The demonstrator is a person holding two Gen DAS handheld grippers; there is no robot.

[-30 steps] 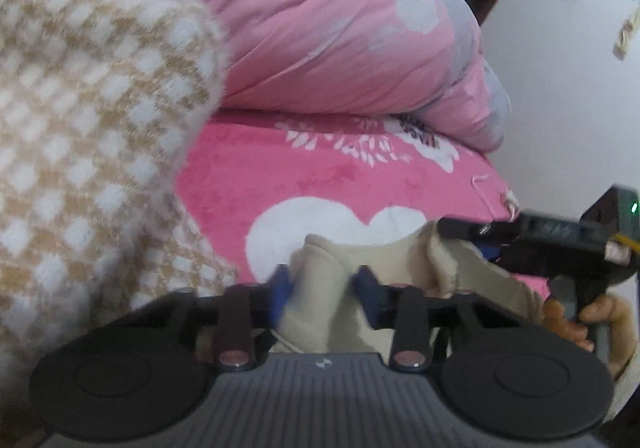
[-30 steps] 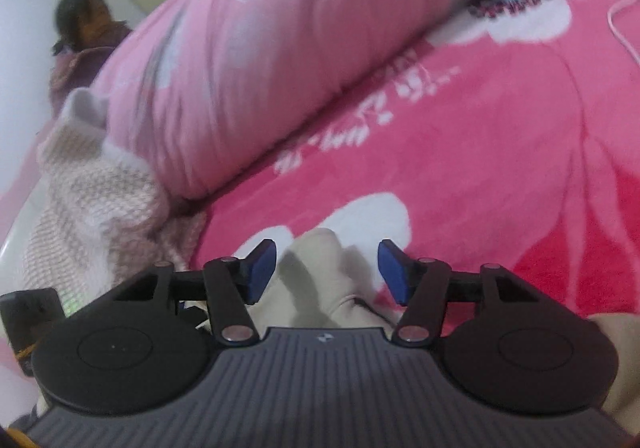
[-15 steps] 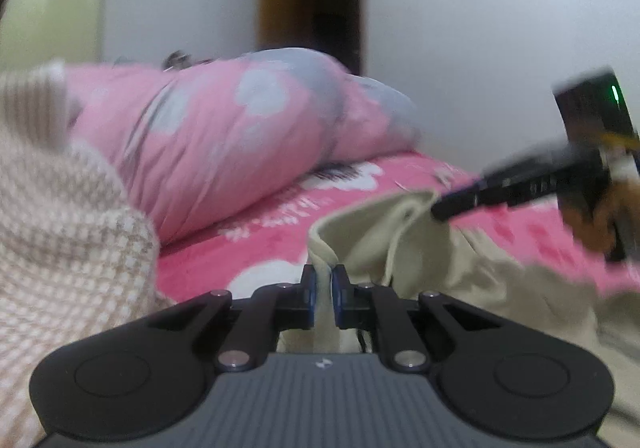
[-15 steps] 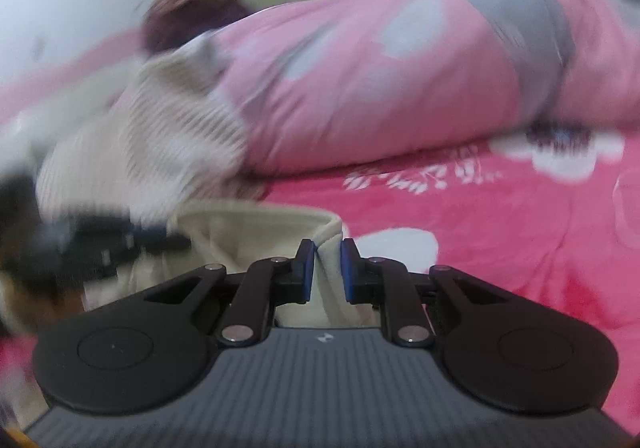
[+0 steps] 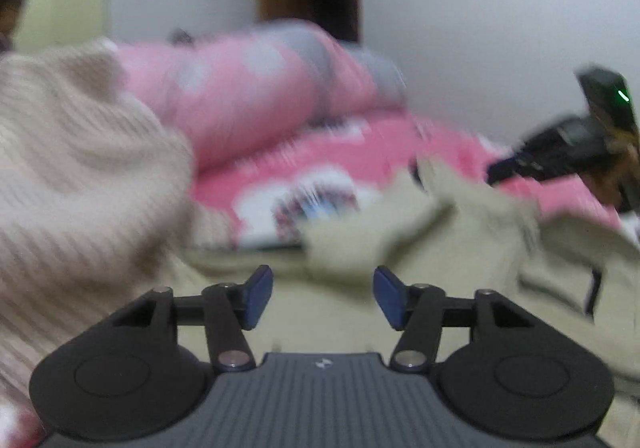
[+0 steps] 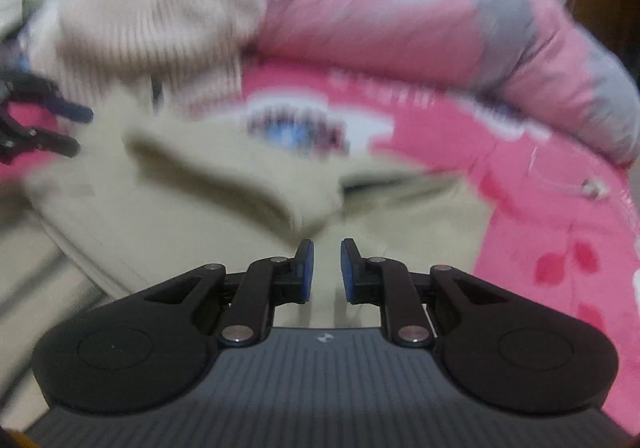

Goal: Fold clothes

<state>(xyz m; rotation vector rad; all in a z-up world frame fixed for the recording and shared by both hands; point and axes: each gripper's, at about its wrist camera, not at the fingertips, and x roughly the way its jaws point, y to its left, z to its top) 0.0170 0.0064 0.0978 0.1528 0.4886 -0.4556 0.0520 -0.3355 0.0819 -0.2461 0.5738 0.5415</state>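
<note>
Presently: beige garment (image 6: 224, 208) rumpled on pink bedspread (image 6: 560, 248), cuff at twelve o'clock of right gripper (image 6: 327, 268), jaws narrow, empty; left gripper (image 5: 323, 296) wide, empty. Fold stage unclear.

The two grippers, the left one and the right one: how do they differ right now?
The left gripper stands wide open, while the right gripper shows only a narrow gap. The left gripper points at a bunched-up part of the beige garment with a knitted sweater beside it; the right gripper points at a folded edge of the garment. Both have blue pads, hold nothing, and hover over the garment on the pink blanket.
</note>
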